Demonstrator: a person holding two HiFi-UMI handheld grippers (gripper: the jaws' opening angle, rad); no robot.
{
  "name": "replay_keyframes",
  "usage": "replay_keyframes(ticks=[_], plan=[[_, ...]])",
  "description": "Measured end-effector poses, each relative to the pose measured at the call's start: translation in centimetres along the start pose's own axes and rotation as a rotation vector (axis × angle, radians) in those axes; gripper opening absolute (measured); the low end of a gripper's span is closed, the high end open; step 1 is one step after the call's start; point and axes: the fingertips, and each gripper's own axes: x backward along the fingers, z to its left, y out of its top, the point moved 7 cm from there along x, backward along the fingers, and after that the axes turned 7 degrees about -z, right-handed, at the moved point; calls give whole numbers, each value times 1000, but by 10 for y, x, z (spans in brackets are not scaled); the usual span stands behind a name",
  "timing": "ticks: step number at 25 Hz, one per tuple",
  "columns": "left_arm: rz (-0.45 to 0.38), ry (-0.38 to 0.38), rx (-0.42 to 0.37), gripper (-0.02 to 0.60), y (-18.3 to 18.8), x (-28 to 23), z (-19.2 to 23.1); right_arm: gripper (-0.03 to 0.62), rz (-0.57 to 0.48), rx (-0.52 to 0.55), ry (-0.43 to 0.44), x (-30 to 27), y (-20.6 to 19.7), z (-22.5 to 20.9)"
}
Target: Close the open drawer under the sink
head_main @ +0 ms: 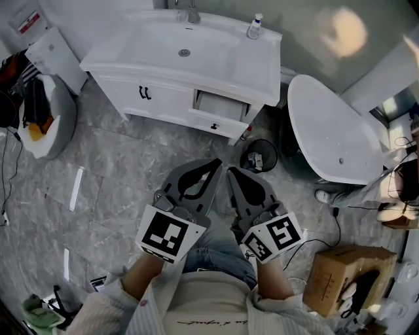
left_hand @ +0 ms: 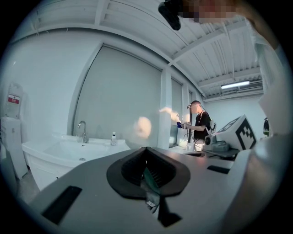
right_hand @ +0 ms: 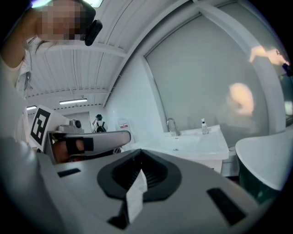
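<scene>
In the head view a white vanity point(head_main: 163, 98) carries a sink point(head_main: 184, 47). Its right-hand drawer point(head_main: 220, 106) is pulled out, with the front panel point(head_main: 215, 123) standing off the cabinet. My left gripper point(head_main: 215, 162) and right gripper point(head_main: 230, 171) are held side by side close to my body. Both point at the vanity from well short of the drawer. Each is shut with nothing held. In the left gripper view the left gripper point(left_hand: 146, 149) has its jaws pressed together, and the sink point(left_hand: 68, 151) lies far off at the left. In the right gripper view the right gripper point(right_hand: 139, 151) is likewise shut.
A white bathtub point(head_main: 334, 134) fills the right side, with a small black bin point(head_main: 258, 156) between it and the vanity. A soap bottle point(head_main: 255, 27) and a faucet point(head_main: 192, 13) stand on the counter. A cardboard box point(head_main: 347, 278) sits at lower right. A person point(left_hand: 199, 125) stands in the distance.
</scene>
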Motion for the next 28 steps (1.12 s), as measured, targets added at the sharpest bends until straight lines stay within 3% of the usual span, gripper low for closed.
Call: replay_keyframes(ticks=[15, 28], plan=[[14, 42, 3, 15, 12, -77, 105, 11, 35, -26, 31, -119, 13, -61], [13, 15, -13, 15, 28, -155, 169, 11, 37, -24, 15, -195, 37, -120]])
